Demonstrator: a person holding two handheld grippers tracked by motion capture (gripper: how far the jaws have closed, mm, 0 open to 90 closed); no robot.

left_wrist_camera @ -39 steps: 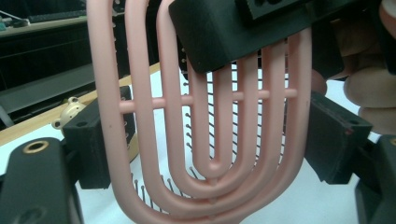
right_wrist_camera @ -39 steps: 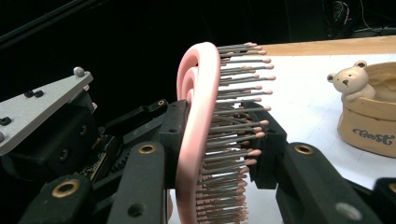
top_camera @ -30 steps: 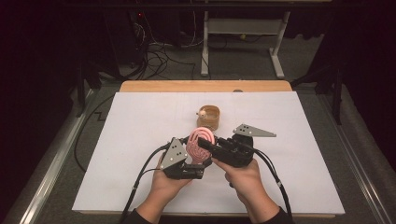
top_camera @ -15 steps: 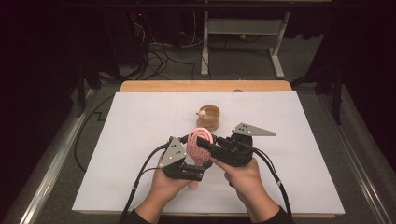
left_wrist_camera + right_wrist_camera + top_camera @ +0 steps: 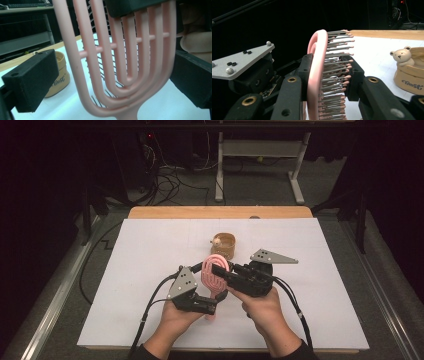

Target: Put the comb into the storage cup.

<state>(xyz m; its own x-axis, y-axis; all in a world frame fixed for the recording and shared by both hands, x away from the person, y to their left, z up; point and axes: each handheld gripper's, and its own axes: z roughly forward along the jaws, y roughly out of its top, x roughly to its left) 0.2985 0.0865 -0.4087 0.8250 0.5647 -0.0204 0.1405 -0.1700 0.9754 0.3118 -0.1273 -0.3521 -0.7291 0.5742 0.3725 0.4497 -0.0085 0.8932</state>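
A person's two hands met at the near middle of the white-covered table [image 5: 150, 250], each holding a tool, with a pink vented hairbrush [image 5: 215, 272] standing upright between them. The left hand [image 5: 175, 320] carried the left tool [image 5: 212, 306] low at the brush's handle. In the left gripper view its two black jaws stood spread, one at each edge of the frame, well clear of the brush head [image 5: 117, 62] that rose between them; whether anything touched the handle below could not be told.

The right hand [image 5: 262, 310] held the right tool [image 5: 220, 270], its grey three-cornered plate [image 5: 272, 256] pointing right. In the right gripper view its jaws were pinching the hairbrush [image 5: 322, 75] edge-on: one pad lay flat against the smooth pink back, the other pressed into the metal bristles with their pink tips. The left tool's grey plate [image 5: 239, 60] showed just beyond, at that view's left.

Black cables [image 5: 150, 305] trailed from both tools toward the near edge of the table.

Farther back, near the middle of the table, a small tan holder [image 5: 223, 245] with a bear figure [image 5: 402, 56] on its rim stood apart from the brush. Beyond the white sheet ran the table's wooden edge [image 5: 220, 212], then a dark floor with tangled wires [image 5: 170, 180] and a white metal stand [image 5: 260, 155].
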